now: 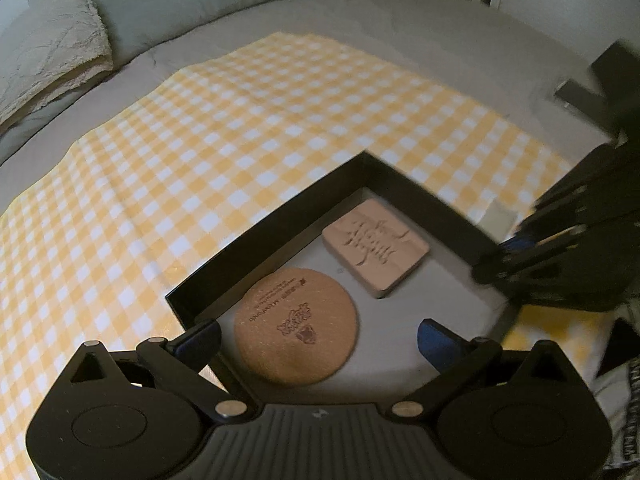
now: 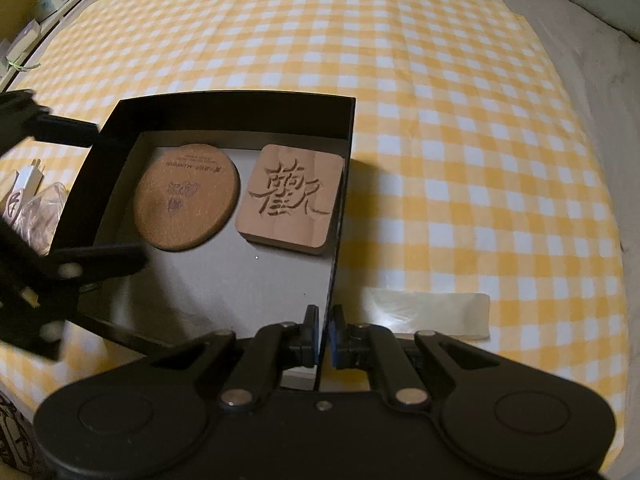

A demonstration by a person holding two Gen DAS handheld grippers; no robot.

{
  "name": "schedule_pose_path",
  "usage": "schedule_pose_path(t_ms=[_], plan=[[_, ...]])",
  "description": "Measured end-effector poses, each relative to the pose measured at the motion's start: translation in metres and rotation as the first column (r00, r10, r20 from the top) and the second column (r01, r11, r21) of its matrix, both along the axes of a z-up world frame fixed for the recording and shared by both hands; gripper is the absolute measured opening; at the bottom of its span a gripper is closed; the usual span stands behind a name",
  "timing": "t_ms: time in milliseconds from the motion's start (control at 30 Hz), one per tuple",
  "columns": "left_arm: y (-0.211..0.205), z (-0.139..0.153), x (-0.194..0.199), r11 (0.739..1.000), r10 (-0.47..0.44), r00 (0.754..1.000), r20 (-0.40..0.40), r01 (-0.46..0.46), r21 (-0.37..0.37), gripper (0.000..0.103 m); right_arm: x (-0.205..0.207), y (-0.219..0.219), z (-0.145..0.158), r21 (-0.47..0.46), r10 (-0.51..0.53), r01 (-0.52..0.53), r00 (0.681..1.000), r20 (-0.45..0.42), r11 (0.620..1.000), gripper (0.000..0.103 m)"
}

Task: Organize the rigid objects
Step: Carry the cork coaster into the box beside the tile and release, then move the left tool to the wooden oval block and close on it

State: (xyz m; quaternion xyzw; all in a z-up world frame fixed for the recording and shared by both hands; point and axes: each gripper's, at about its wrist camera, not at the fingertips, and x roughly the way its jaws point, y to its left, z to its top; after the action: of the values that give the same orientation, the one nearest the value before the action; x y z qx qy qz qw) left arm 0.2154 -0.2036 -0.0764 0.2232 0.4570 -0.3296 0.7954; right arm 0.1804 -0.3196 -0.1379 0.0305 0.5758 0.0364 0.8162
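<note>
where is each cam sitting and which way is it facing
Left wrist: above the left gripper, looking steeply down into the black box; its jaws stand open.
Right wrist: above the right gripper, looking down, jaws shut on the box wall.
Shared: box, cork coaster, carved wooden block, checked cloth.

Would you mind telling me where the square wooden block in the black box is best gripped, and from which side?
Grip the square wooden block across its two free side edges, coming from above. It lies flat on the floor of the black box, close to the box wall on one side and near the round cork coaster on the other, so a sideways approach looks blocked.
</note>
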Motion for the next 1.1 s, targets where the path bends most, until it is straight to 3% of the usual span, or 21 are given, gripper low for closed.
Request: schedule_pose_path(t_ms=[267, 467, 700, 900, 1000, 1100], plan=[[0.039, 0.051, -0.022, 0.987, 0.075, 0.997, 0.021, -0.072, -0.144, 0.103, 0.001, 0.005, -0.004, -0.021, 0.014, -0.014, 1.000, -0.006, 1.000, 0.006], [0.091, 0.072, -0.027, 0.965, 0.178, 0.983, 0.048, -0.165, -0.202, 0.103, 0.003, 0.004, -0.008, -0.025, 0.006, -0.006, 1.000, -0.013, 1.000, 0.006], [0.165, 0.069, -0.018, 0.930, 0.333, 0.942, 0.055, -0.318, -0.184, 0.103, 0.004, 0.004, -0.012, -0.025, 0.011, -0.012, 1.000, -0.015, 1.000, 0.006], [0.223, 0.053, -0.006, 0.880, 0.467, 0.883, 0.049, -0.459, -0.123, 0.102, 0.003, 0.005, -0.014, -0.027, 0.003, -0.004, 1.000, -0.022, 1.000, 0.007], [0.248, 0.043, 0.001, 0.851, 0.523, 0.852, 0.043, -0.518, -0.081, 0.099, 0.004, 0.004, -0.014, -0.030, 0.003, -0.004, 1.000, -0.030, 1.000, 0.007], [0.268, 0.034, 0.005, 0.836, 0.548, 0.835, 0.041, -0.547, -0.038, 0.090, 0.004, 0.004, -0.018, -0.031, 0.006, -0.007, 0.999, -0.036, 0.999, 0.007]])
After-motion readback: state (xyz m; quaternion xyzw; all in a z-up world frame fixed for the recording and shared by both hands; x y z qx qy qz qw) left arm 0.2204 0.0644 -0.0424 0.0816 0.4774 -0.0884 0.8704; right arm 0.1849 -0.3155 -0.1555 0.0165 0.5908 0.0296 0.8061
